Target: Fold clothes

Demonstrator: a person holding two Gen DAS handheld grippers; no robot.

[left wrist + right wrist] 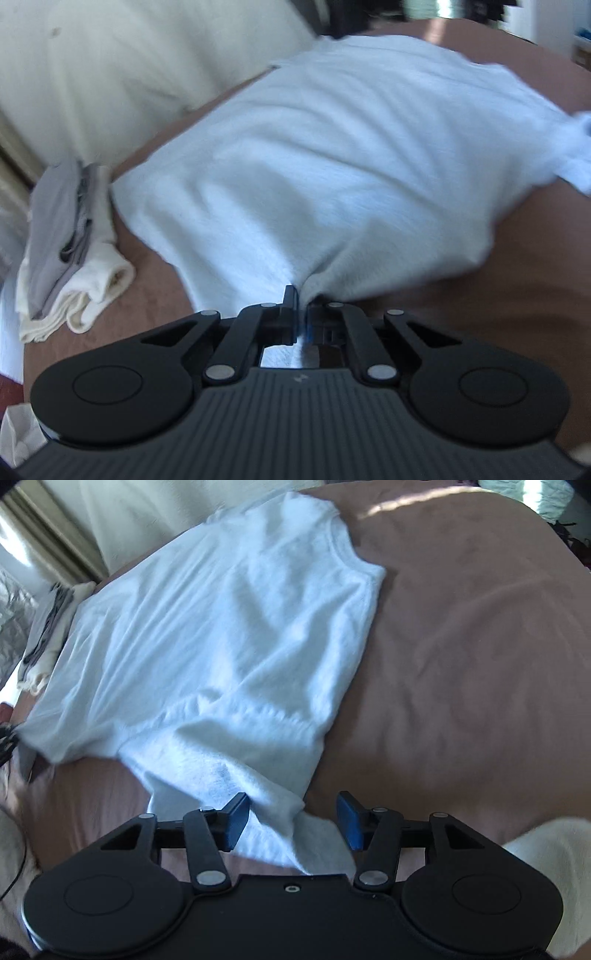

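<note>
- White, soft knit cotton T-shirt [229, 627]: lies spread on the pinkish-brown bedspread [461, 646]. I judge it light and limp; it will sag and crease wherever unsupported.
- Left gripper [301, 314]: jaws pressed together, pinching a bunched bit of the shirt's near edge.
- Right gripper [291, 821]: jaws spread, a shirt corner lying loose between them, unpinched.
- Best hold, in my view: hem corners or seams.
- Folded grey and cream clothes stack [70, 243]: beside the shirt, near the cream pillow [110, 74].
</note>
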